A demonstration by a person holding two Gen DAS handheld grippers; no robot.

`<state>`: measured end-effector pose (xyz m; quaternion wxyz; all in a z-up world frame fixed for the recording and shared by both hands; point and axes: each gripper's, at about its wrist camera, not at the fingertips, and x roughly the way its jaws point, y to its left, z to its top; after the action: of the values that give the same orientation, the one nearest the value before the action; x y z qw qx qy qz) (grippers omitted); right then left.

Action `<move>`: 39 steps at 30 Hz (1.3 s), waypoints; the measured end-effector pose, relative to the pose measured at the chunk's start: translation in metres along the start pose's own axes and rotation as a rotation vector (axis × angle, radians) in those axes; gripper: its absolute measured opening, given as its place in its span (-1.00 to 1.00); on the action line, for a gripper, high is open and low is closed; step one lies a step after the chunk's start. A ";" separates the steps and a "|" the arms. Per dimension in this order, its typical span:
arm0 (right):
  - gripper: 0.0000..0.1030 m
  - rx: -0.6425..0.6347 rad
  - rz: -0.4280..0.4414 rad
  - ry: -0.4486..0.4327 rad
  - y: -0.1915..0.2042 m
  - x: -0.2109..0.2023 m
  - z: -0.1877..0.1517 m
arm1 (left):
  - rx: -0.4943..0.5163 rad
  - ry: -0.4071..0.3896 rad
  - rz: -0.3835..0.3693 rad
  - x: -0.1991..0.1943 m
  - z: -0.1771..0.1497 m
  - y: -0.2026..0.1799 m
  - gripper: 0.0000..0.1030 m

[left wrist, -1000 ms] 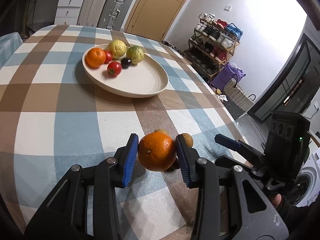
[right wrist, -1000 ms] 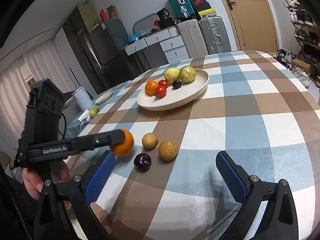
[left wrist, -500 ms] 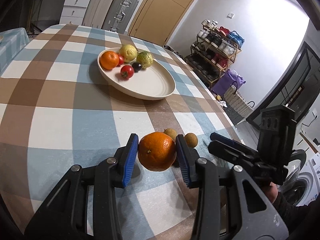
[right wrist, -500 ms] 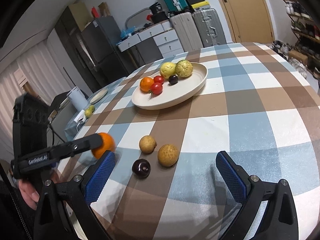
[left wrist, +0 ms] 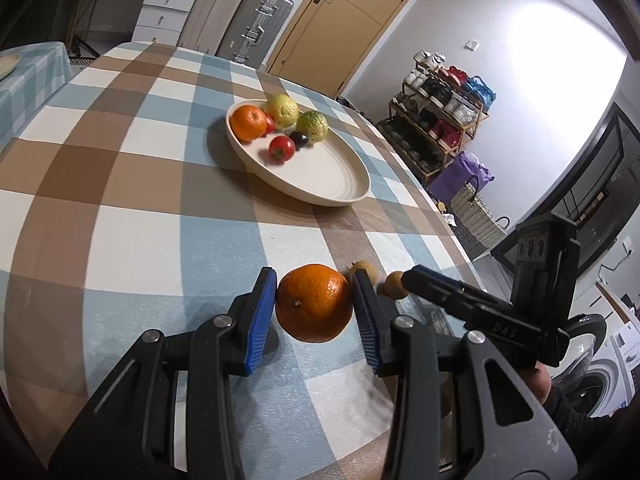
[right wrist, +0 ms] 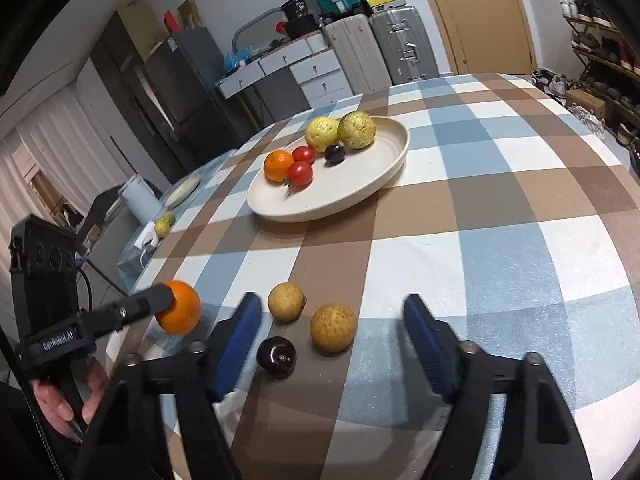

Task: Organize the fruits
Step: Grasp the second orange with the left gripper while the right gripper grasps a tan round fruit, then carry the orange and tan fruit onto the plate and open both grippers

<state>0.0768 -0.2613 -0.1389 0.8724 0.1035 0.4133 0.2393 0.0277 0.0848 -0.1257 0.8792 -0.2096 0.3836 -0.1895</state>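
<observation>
Left claw pinching an orange above the bench, right claw closing around loose brown fruit and plum, untouched, plate beyond

Wrist fisheyes, facing shared plate

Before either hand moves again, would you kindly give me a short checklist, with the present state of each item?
1. Left gripper clamped on the orange: ok, both pads press its sides.
2. Orange clear of the tablecloth: ok, it looks lifted.
3. Free room on the cream plate: ok, its near half is bare.
4. Right gripper around its target: not ok, jaws closing with both the dark plum and the rough tan fruit between them.
5. Smaller tan fruit out of the way: cannot tell.
</observation>
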 end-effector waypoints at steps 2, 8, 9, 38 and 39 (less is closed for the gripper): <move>0.11 -0.015 -0.011 0.017 0.003 0.003 -0.001 | -0.005 -0.006 0.005 -0.001 0.002 0.002 -0.31; -0.30 -0.051 -0.047 0.039 0.007 0.007 -0.005 | -0.015 -0.004 -0.008 -0.002 0.003 0.003 -0.31; -0.36 -0.060 -0.052 0.044 0.008 0.008 -0.005 | -0.013 -0.002 -0.006 -0.001 0.003 0.003 -0.31; -0.48 -0.062 0.104 -0.080 -0.011 -0.008 0.041 | 0.023 -0.063 0.071 0.033 0.081 -0.004 -0.31; -0.48 -0.064 0.109 -0.080 -0.011 -0.006 0.045 | 0.025 -0.063 0.071 0.036 0.084 -0.004 -0.31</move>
<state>0.1119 -0.2733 -0.1106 0.8769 0.1074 0.3639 0.2952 0.1129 0.0825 -0.0929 0.8996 -0.1910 0.3604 -0.1562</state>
